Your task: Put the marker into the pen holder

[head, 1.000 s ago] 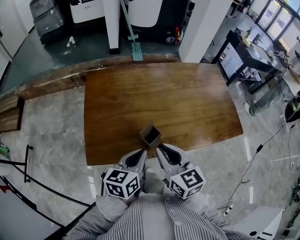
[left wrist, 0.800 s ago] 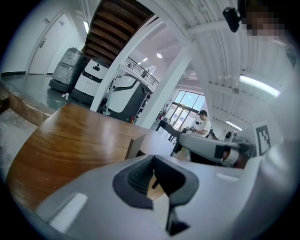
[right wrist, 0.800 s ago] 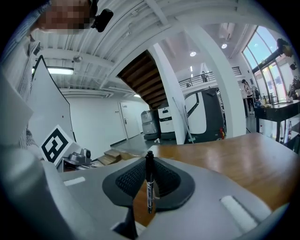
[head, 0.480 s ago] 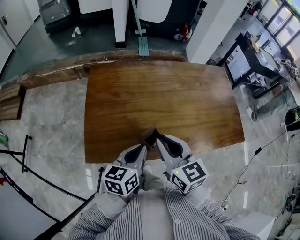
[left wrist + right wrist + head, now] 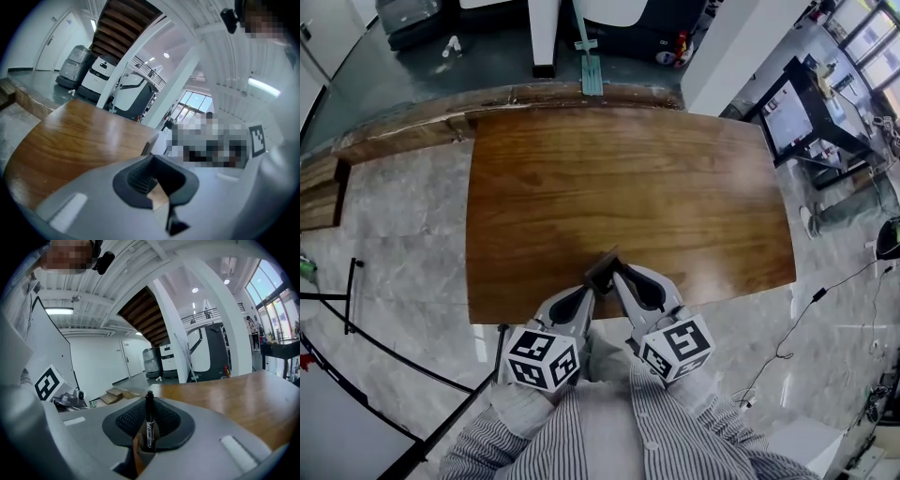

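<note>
The brown pen holder [image 5: 602,268] sits tilted near the table's front edge, right at the tips of both grippers. My left gripper [image 5: 586,300] is shut, and in the left gripper view a brown wall of the pen holder [image 5: 158,197] shows between its jaws. My right gripper [image 5: 619,277] is shut on a black marker [image 5: 149,425], which stands upright between its pads. The marker's lower end meets a brown edge of the pen holder [image 5: 137,451]. The head view does not show the marker.
The wooden table [image 5: 628,178] stretches away from me, with marble floor around it. A long wooden bench [image 5: 403,141] runs along its far left side. A black stand's legs [image 5: 356,328] lie on the floor at left. Desks [image 5: 811,103] stand far right.
The pen holder has tipped from upright to tilted between the two gripper tips. Both grippers stay close together at the table's front edge. The head view has shifted slightly.
</note>
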Demonstrator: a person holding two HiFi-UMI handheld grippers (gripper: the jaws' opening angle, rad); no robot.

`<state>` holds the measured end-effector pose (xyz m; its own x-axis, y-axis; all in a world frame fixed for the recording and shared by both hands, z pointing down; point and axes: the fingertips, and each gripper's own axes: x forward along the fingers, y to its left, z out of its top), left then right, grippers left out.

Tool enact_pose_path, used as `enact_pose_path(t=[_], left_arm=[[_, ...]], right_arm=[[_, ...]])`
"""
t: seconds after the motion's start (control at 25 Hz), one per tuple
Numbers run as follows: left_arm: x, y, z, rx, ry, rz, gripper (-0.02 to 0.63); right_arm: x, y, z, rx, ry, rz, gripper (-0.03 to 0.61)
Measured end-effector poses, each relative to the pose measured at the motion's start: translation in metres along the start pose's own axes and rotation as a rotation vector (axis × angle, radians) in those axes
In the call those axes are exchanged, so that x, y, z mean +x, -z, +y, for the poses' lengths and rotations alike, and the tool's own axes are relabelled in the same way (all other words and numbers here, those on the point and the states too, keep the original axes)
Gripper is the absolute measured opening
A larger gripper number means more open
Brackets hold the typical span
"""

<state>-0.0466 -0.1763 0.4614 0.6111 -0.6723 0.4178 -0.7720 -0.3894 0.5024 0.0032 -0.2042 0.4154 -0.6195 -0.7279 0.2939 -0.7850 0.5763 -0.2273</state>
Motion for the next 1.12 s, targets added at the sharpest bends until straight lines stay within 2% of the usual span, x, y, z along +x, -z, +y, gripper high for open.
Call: enact_pose_path(t=[0.28, 0.6, 1.12], left_arm=[[0.011, 0.022, 0.007, -0.023, -0.002, 0.052, 0.008], [0.019, 0.035, 0.014, -0.035, -0.004, 0.072, 0.008], [0.022, 0.036, 0.021, -0.051, -0.014, 0.071, 0.008]], right_arm=[[0.009, 0.037, -0.007, 0.039, 0.009, 0.060, 0.048], [0.018, 0.063, -0.016, 0.055, 0.026, 0.103, 0.048], [0.029, 0.067, -0.023, 0.020, 0.073, 0.142, 0.054]])
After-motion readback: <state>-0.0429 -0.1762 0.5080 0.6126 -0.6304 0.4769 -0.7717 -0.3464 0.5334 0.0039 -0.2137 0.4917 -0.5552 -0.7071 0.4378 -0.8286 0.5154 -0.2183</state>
